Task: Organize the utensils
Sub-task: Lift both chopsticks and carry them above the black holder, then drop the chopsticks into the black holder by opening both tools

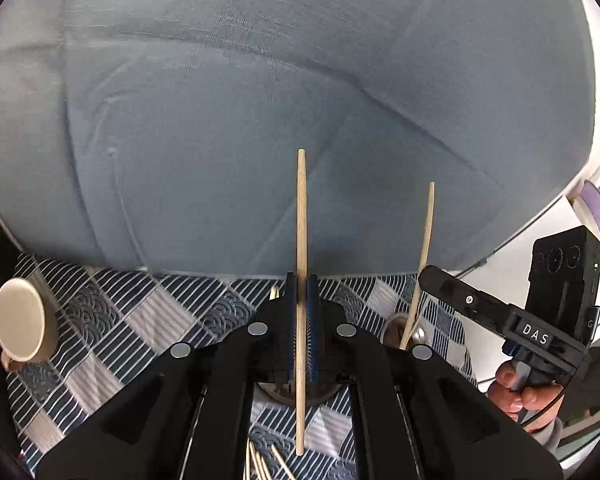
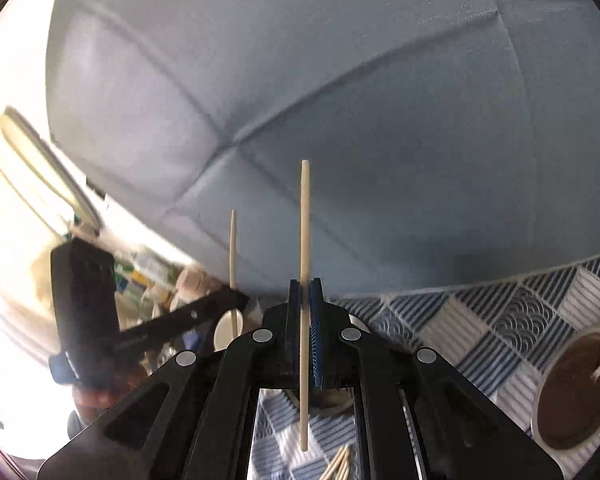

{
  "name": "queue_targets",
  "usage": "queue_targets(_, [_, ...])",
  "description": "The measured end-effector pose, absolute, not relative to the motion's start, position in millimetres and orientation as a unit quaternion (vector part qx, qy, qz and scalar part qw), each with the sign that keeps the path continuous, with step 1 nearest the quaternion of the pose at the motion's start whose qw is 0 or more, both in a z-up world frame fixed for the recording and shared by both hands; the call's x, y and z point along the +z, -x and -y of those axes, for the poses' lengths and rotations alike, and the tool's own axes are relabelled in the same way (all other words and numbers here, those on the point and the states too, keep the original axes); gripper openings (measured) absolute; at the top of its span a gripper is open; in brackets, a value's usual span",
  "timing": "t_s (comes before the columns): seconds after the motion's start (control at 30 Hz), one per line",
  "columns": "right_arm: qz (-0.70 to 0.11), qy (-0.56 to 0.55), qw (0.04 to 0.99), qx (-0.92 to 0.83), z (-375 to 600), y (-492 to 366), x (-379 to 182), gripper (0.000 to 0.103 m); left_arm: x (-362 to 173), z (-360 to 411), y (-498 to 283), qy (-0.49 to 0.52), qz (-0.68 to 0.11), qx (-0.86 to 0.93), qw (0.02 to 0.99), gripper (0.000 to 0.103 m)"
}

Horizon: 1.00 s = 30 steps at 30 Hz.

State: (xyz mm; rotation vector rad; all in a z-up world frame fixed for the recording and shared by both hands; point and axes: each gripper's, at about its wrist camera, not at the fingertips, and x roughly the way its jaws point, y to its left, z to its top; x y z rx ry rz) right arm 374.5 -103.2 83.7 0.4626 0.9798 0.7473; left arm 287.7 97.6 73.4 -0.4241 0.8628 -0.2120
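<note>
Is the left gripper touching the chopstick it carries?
Touching. The left wrist view shows the left gripper closed on the chopstick, both blue pads pressing its sides.

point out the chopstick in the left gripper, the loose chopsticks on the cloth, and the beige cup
held chopstick (image 1: 301, 216), left wrist view, on its shaft above the gripper
loose chopsticks (image 1: 260, 465), left wrist view, on the middle of the pile
beige cup (image 1: 19, 319), left wrist view, on its round face
</note>
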Motion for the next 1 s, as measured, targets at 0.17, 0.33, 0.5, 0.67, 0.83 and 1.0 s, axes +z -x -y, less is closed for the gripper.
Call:
queue_targets(0.17, [-0.417, -0.258, 0.799, 0.348, 104, -398, 69, 0.005, 67, -95, -306, 0.211, -0.388, -0.127, 0.888, 0.005])
queue_targets(0.33, [-0.41, -0.268, 0.801, 0.343, 100, -405, 44, 0.005, 54, -90, -312, 0.212, -0.344, -0.153, 0.902, 0.005])
queue_targets(0.5, [-0.422, -0.254, 0.801, 0.341, 95, -404, 24, 0.005, 38, -78, -309, 0.18, -0.337, -0.153, 0.911, 0.005])
queue_targets(0.67, [-0.429, -0.246, 0.802, 0.335, 95, -398, 15, 0.008, 31, -69, -300, 0.151, -0.339, -0.146, 0.917, 0.005])
queue_targets(0.83, [-0.428, -0.257, 0.798, 0.337, 95, -390, 17, 0.009, 29, -67, -297, 0.142, -0.361, -0.137, 0.911, 0.01])
queue_targets(1.0, [-0.433, -0.246, 0.799, 0.337, 93, -381, 25, 0.011, 29, -73, -284, 0.132, -0.367, -0.127, 0.912, 0.022])
